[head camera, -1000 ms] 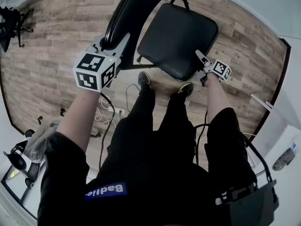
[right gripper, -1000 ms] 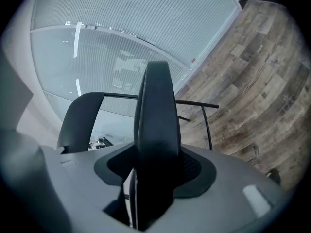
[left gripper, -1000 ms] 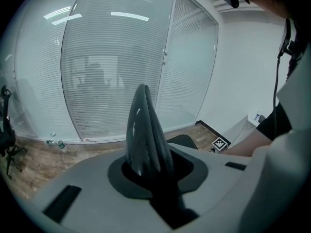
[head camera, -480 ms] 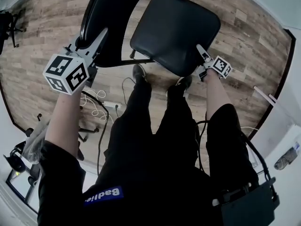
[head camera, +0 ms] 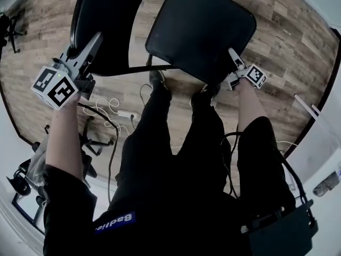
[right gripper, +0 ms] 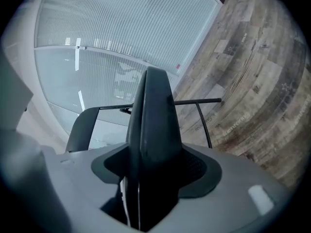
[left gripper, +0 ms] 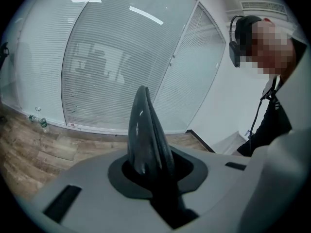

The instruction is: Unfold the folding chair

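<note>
Plainly, the folding chair (head camera: 202,33) stands opened out on the wood floor (head camera: 298,41), its black seat (head camera: 186,15) lying flat just ahead of the person's shoes (head camera: 157,79). The curved backrest (head camera: 106,20) rises at the seat's left. The left gripper (head camera: 97,37) sits left of the seat at the backrest's lower edge. Its own view shows the jaws pressed together into one dark wedge (left gripper: 142,93). Whether its tip touches the backrest is hard to tell from above. The right gripper (head camera: 232,52) lies against the seat's near right corner. Its jaws are likewise closed to a thin seam (right gripper: 154,74), with the backrest (right gripper: 80,127) and a frame bar (right gripper: 194,101) beyond them. Planks run outward from the seat's right edge to a dark skirting line. Cables (head camera: 109,108) loop on the floor to the near left of the seat. A glass wall with blinds (left gripper: 112,57) bounds the room.
</note>
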The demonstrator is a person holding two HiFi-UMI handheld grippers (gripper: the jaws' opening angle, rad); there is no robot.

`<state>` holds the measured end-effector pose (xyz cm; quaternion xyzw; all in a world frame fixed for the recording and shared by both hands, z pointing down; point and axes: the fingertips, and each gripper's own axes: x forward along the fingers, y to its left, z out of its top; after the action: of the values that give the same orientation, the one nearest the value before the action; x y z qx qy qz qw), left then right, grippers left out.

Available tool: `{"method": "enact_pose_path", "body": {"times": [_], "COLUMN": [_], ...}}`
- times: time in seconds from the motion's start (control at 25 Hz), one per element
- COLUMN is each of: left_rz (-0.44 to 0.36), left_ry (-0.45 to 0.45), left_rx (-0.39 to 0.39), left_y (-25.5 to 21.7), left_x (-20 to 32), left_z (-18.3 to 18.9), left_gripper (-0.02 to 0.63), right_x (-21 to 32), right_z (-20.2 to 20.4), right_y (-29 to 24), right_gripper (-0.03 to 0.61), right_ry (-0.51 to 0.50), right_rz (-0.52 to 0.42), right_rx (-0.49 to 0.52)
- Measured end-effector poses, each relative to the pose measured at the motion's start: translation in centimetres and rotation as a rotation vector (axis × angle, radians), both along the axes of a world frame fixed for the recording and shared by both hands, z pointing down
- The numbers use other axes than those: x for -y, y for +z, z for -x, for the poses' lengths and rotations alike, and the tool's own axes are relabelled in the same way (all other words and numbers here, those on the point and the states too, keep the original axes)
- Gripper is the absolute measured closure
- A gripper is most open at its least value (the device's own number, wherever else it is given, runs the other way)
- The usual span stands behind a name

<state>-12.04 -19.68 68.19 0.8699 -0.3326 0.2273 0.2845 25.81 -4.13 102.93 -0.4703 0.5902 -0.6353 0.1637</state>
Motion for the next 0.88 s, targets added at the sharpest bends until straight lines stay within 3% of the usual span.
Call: {"method": "enact_pose_path", "body": {"times": [0.24,0.4,0.52,0.56,0.68,0.88], "left_rz": [0.022,0.040,0.026,0.021,0.010,0.003], "left_ry": [-0.005,0.005,-0.026,-0.040,-0.077,-0.144], "left_rx": [-0.052,-0.132,-0.148,-0.142,-0.119,-0.043], "left_y": [1.7,1.8,1.7,1.7,1.8,2.1], "left_x": [-0.1,-0.6,-0.4,-0.4,-0.4,-0.1], "left_z": [0.4,-0.3,-0.1,0.1,0.6,2.1], "left_gripper": [0.538,0.537,0.537,0.537,0.519,0.431], "right_x": [-1.5,-1.2,-0.9,-1.1,-2.1,-5.1], "right_z": [-1.4,-1.4,-1.8,-2.0,-2.7,-2.1], "right_y": [2.7,3.2,3.2,3.4,3.5,-0.9], "right_gripper": [0.307,0.295,0.287,0.272,0.125,0.118], "right_ry": [0.038,0.037,0.026,0.035,0.098,0.108], "right_rz": [0.048,-0.013,-0.031,-0.005,0.108,0.247], "right_rx": [-0.031,-0.002,-0.045,-0.077,-0.188,-0.342]}}
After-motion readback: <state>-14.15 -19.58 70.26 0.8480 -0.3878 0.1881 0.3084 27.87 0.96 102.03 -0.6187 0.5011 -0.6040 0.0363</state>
